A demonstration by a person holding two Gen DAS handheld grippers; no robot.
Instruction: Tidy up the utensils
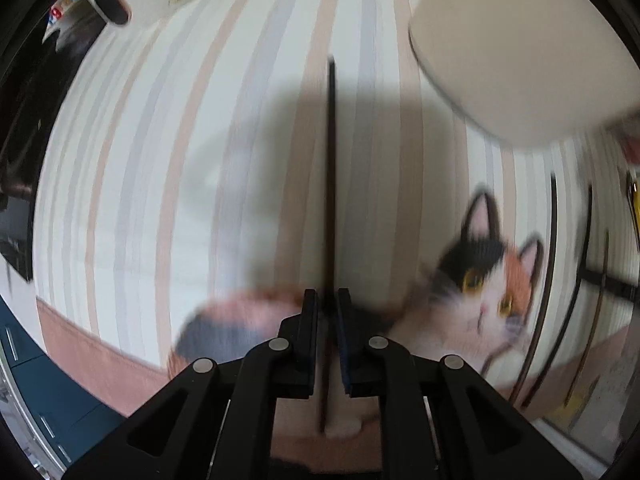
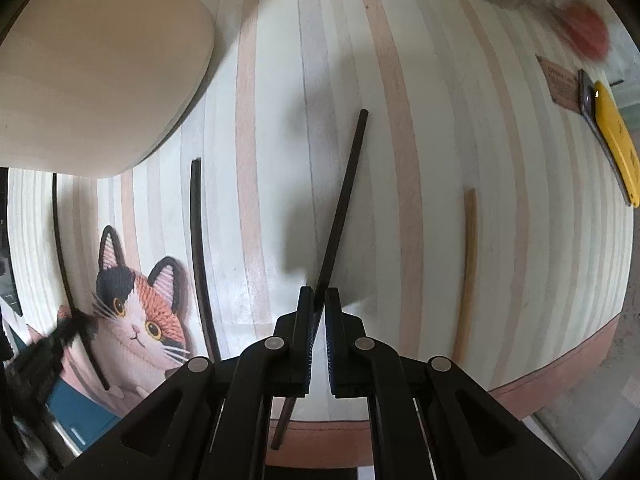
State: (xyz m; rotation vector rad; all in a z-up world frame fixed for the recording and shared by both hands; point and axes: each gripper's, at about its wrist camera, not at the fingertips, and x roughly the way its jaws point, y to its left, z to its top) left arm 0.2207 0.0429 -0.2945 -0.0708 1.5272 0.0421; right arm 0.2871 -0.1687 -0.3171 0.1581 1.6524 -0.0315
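Note:
In the left wrist view my left gripper (image 1: 327,300) is shut on a thin dark chopstick (image 1: 331,180) that runs straight ahead over the striped mat (image 1: 140,200); the picture is blurred. In the right wrist view my right gripper (image 2: 319,298) is shut on a second dark chopstick (image 2: 344,196), which slants up to the right above the mat (image 2: 520,200). A cream container (image 2: 100,68) stands at the upper left of that view; the same cream container (image 1: 520,52) fills the upper right of the left wrist view. Loose on the mat lie a dark chopstick (image 2: 200,260) and a wooden chopstick (image 2: 468,272).
A cat picture (image 2: 136,300) is printed on the mat near its front edge. Another thin dark stick (image 2: 64,260) lies to the left of it. A yellow flat object (image 2: 616,140) sits at the mat's right edge. Blue drawers (image 1: 40,380) lie beyond the mat's near left corner.

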